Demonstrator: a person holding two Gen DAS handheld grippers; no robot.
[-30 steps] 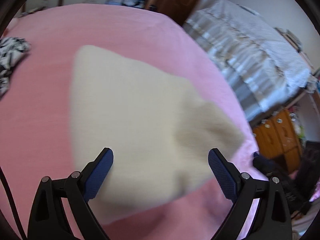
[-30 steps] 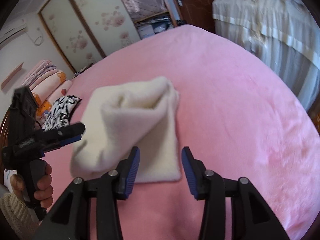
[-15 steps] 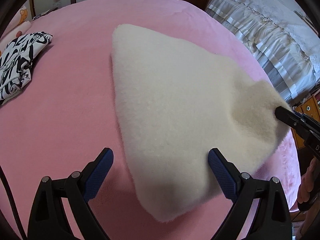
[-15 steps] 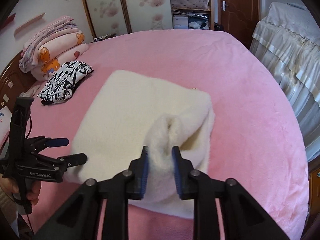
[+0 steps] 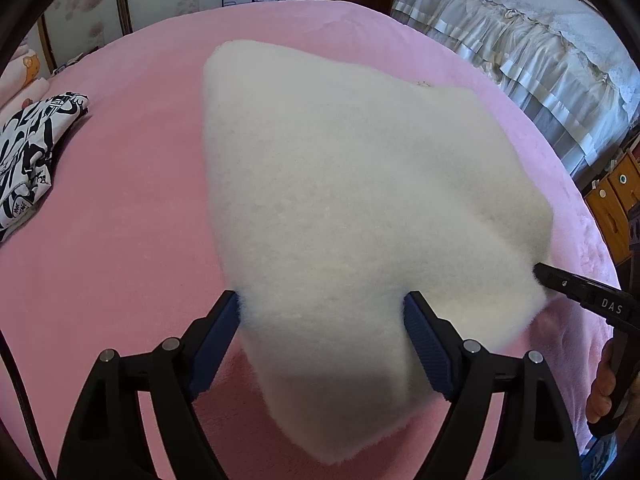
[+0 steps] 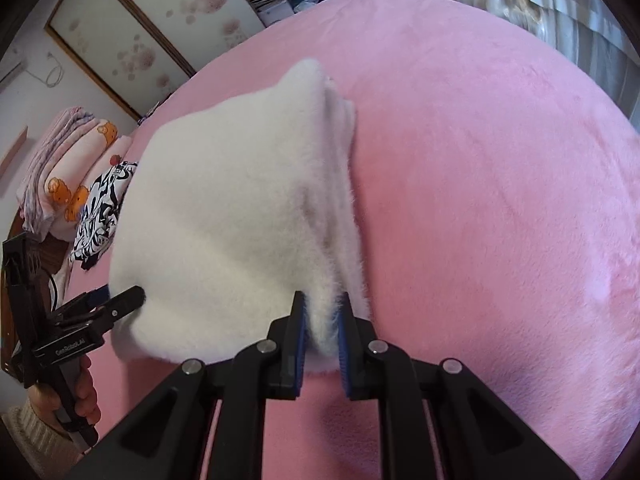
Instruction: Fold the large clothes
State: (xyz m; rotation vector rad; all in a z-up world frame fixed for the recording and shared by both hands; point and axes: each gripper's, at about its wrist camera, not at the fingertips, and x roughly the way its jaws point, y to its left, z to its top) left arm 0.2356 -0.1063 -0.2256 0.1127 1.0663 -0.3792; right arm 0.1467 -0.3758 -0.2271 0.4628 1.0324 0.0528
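A folded cream fleece garment (image 5: 360,200) lies on the pink bed (image 5: 120,240) with its near edge lifted. My left gripper (image 5: 322,332) straddles its near left corner; the jaws stand fairly wide with fleece between them, touching both pads. My right gripper (image 6: 322,328) is shut on the garment's near right corner (image 6: 324,312) and holds it up. The garment (image 6: 232,220) fills the middle of the right wrist view. The right gripper also shows at the right edge of the left wrist view (image 5: 576,284), and the left gripper at the left of the right wrist view (image 6: 120,300).
A black-and-white patterned garment (image 5: 28,160) lies on the bed at the left. Folded blankets (image 6: 68,168) are stacked beyond it. A second bed with a white frilled cover (image 5: 540,52) stands to the right, with a wooden cabinet (image 5: 616,200) below it.
My right gripper closed on the garment's near right corner and lifted it. My left gripper moved in onto the near left corner and its jaws narrowed around the fleece.
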